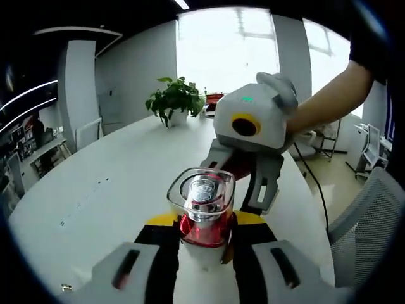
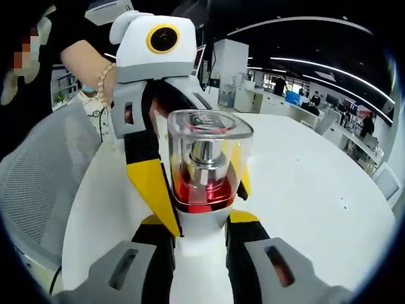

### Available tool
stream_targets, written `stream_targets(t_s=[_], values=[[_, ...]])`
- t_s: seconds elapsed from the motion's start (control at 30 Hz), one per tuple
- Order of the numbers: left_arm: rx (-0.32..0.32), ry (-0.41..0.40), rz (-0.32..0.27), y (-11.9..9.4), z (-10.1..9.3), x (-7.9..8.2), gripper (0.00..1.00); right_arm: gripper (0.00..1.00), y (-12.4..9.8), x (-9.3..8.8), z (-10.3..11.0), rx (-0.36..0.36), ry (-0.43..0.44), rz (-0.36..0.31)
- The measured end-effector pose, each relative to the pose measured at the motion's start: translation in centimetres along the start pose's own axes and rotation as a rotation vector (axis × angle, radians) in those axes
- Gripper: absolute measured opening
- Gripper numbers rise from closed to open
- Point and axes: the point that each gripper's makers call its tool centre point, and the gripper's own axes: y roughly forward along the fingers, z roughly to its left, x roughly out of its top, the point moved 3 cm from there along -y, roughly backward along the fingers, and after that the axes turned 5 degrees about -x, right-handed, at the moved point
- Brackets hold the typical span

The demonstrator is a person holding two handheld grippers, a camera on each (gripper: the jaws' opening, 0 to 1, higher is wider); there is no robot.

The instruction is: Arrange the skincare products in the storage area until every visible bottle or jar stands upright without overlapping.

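Bottle between both grippers' fingers bears no readable label.

We see the bottle upright on the white table, between the jaws of our left gripper and right gripper; a potted plant stands behind, a mesh chair beside the table

— Where's the light from?
— A bright, blown-out window in the left gripper view; ceiling strip lights in the right. Glare whitens the table.
— Quality?
— Sharp centrally; fisheye bends the edges.
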Motion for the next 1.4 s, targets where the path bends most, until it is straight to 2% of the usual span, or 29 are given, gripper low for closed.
stream_targets(t_s=[0.2, 0.37, 0.47, 0.57, 0.83, 0.97, 1.13, 1.37, 1.4], values=[[0.011, -0.020, 0.002, -0.2, 0.3, -0.1, 0.26, 0.30, 0.3, 0.1, -0.5, -0.006, 0.006, 0.005], [0.018, -0.046, -0.010, -0.3, 0.2, -0.1, 0.27, 0.32, 0.1, 0.0, -0.6, -0.042, 0.069, 0.019], [0.024, -0.061, -0.009, -0.5, 0.3, -0.1, 0.33, 0.40, -0.1, 0.0, -0.5, -0.055, 0.098, 0.020], [0.035, -0.071, -0.003, -1.0, 0.2, 0.0, 0.39, 0.41, -0.3, -0.1, -0.2, -0.063, 0.102, 0.027], [0.055, -0.107, 0.002, -2.6, -0.8, 0.0, 0.46, 0.51, -1.1, 1.0, 0.9, -0.098, 0.127, 0.032], [0.069, -0.146, 0.014, -3.3, -0.7, -0.8, 0.51, 0.56, -1.5, 1.4, 1.6, -0.122, 0.149, 0.032], [0.080, -0.198, 0.040, -4.8, -1.1, -1.8, 0.61, 0.69, -1.9, 1.3, 2.0, -0.162, 0.176, 0.040], [0.116, -0.259, 0.047, -7.0, -2.3, -2.5, 0.72, 0.79, -2.7, 2.0, 2.7, -0.222, 0.245, 0.004], [0.129, -0.276, 0.055, -7.6, -2.0, -2.8, 0.74, 0.79, -2.9, 2.1, 2.8, -0.232, 0.255, -0.004]])
